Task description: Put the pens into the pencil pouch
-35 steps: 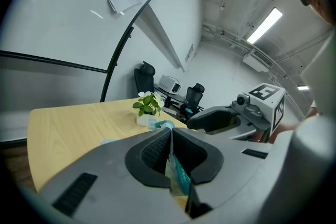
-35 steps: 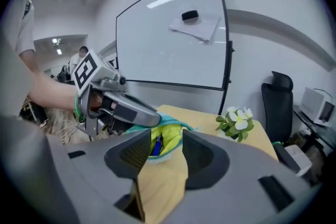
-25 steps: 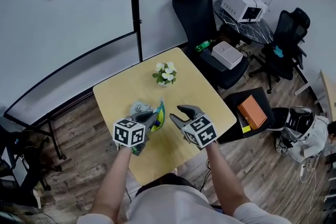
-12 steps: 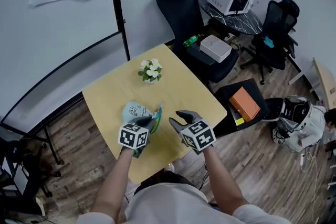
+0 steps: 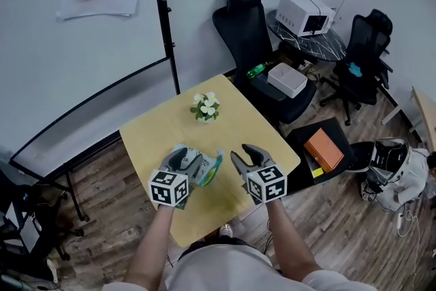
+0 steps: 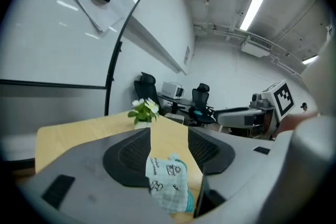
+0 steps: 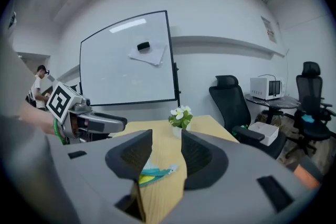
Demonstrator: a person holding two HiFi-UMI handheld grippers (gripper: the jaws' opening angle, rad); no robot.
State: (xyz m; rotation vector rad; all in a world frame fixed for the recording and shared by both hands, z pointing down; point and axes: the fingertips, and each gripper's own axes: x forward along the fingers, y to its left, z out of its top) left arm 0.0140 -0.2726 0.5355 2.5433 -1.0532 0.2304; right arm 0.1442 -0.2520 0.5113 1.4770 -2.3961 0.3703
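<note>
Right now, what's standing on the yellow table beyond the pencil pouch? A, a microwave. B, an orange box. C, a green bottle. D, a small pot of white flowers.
D: a small pot of white flowers stands on the yellow table, farther from the person than the pencil pouch.

Grey left tongs (image 5: pixel 187 159), grey right tongs (image 5: pixel 243 155), black-and-white marker cubes (image 5: pixel 168 188), bare forearms (image 5: pixel 153 242), white shirt (image 5: pixel 218 270)
</note>
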